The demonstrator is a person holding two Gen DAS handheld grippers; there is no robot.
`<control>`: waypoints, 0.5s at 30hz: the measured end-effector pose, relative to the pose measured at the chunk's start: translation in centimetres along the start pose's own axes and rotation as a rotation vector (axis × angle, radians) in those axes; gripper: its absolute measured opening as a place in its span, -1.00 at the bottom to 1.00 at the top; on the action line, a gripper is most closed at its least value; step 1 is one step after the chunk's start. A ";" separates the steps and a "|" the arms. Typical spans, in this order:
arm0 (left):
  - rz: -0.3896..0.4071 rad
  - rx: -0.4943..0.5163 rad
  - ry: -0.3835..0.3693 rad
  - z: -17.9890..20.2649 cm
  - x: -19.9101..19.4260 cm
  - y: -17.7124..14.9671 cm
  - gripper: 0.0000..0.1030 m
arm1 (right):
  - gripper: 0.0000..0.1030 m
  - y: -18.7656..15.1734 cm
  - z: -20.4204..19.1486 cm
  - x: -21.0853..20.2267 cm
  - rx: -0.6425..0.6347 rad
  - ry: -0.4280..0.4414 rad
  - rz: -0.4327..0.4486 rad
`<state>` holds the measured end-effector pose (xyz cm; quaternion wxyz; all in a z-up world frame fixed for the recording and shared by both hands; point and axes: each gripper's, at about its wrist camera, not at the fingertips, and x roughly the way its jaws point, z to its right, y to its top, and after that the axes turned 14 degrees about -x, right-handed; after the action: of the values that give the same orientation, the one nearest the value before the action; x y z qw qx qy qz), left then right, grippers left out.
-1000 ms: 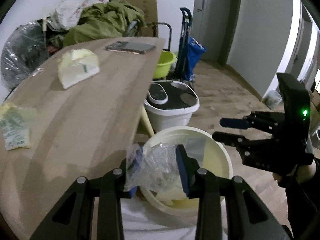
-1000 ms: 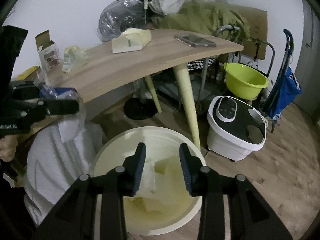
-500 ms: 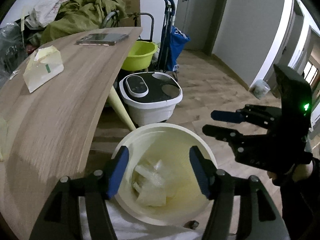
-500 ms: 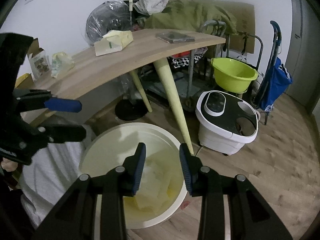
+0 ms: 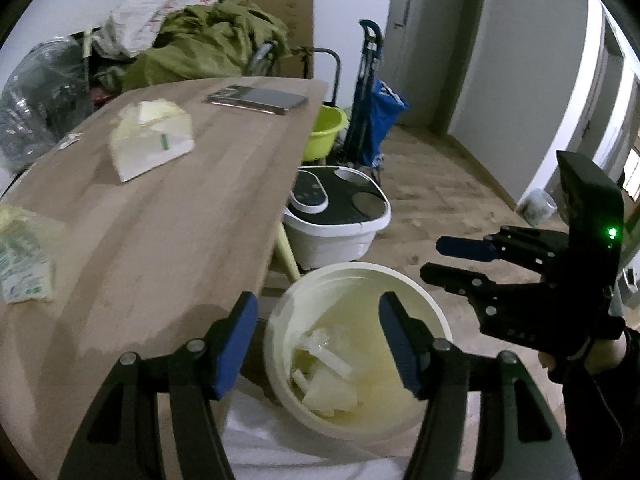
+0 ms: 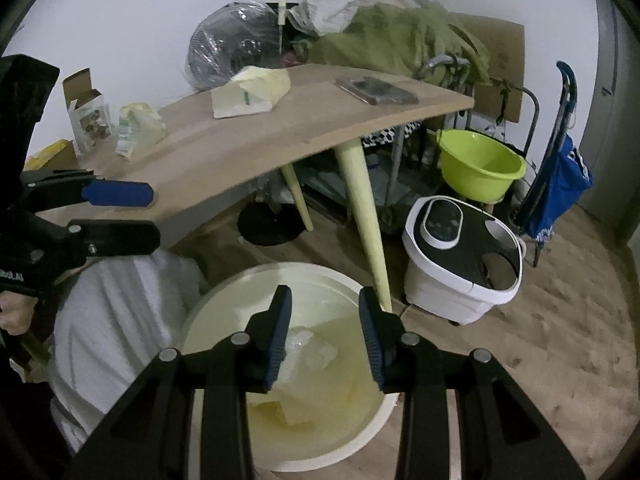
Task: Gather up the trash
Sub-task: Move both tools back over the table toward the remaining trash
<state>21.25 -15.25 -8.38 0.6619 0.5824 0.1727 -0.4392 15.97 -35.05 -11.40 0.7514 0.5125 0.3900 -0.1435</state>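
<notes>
Cluttered room, wood floor [image 5: 440, 168]; a heap of clothes [image 5: 208, 48] sits past the tabletop's [image 5: 160, 220] far edge. Bin [image 5: 360, 276] stands on the floor just off the tabletop's near corner, likely so trash drops straight in; clear wrappers [image 5: 324, 376] lie in it. More trash remains on top: paper bag [image 5: 148, 144] mid-tabletop, packet [image 5: 22, 256] at the left edge. Left tool [image 5: 320, 344] spread wide, empty, over the bin. Right tool [image 6: 324, 336] parted, empty, above the bin too.
</notes>
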 end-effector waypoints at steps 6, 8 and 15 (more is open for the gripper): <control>0.053 -0.025 0.077 -2.1 -1.8 0.0 0.23 | -0.34 2.1 -1.8 -0.1 -0.043 0.016 0.023; 0.069 -0.042 0.093 -3.0 -2.5 0.0 0.23 | -0.25 2.8 -2.4 -0.1 -0.057 0.025 0.034; 0.119 -0.095 0.128 -5.3 -4.7 0.0 0.23 | -0.17 5.6 -3.9 -0.2 -0.091 0.078 0.079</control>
<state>20.13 -8.59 -6.27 0.7012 0.5865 0.2005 -0.3522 17.56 -29.21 -8.28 0.7630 0.4982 0.4047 -0.0759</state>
